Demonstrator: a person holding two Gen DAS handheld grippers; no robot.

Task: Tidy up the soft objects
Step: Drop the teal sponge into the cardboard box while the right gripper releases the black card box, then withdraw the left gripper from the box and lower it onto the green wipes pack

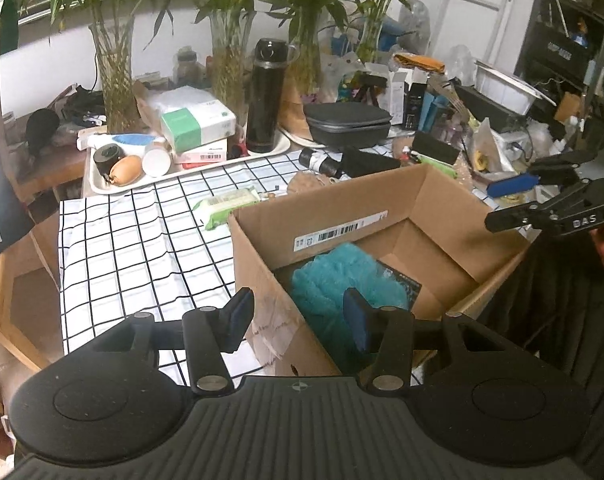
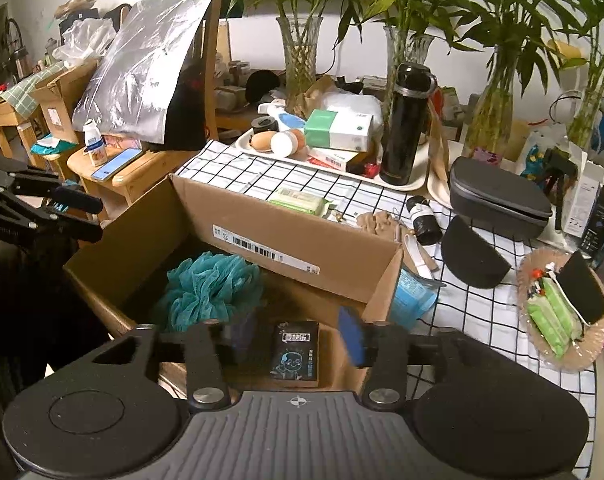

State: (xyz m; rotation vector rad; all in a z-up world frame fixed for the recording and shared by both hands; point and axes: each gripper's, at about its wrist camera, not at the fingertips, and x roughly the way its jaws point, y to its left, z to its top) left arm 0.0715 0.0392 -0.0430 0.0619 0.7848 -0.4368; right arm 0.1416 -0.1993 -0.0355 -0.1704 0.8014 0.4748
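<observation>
An open cardboard box [image 2: 262,240] stands on the bench [image 2: 481,312], which is covered with a white cloth checked in black lines. Inside the box, toward its left side as the right wrist view shows it, lies a teal mesh bath sponge [image 2: 210,284]; a small black packet [image 2: 296,354] with a cartoon figure printed on it lies on the box floor nearer the camera, apart from the sponge.

The right gripper [image 2: 298,340] hangs over the near edge of the box with its jaws spread and nothing between them; the black packet shows through the gap below. The left gripper [image 1: 300,320] is also over the box, at its near left corner, jaws spread and empty, with the sponge beneath and beyond them.

Beyond the box on the cloth lie a green pack of wet wipes [image 2: 300,200] and a beige soft bundle [image 2: 379,222]. Farther back stand a black thermos [image 2: 405,120] on a white tray [image 2: 365,178] and a grey zip case [image 2: 497,196].
</observation>
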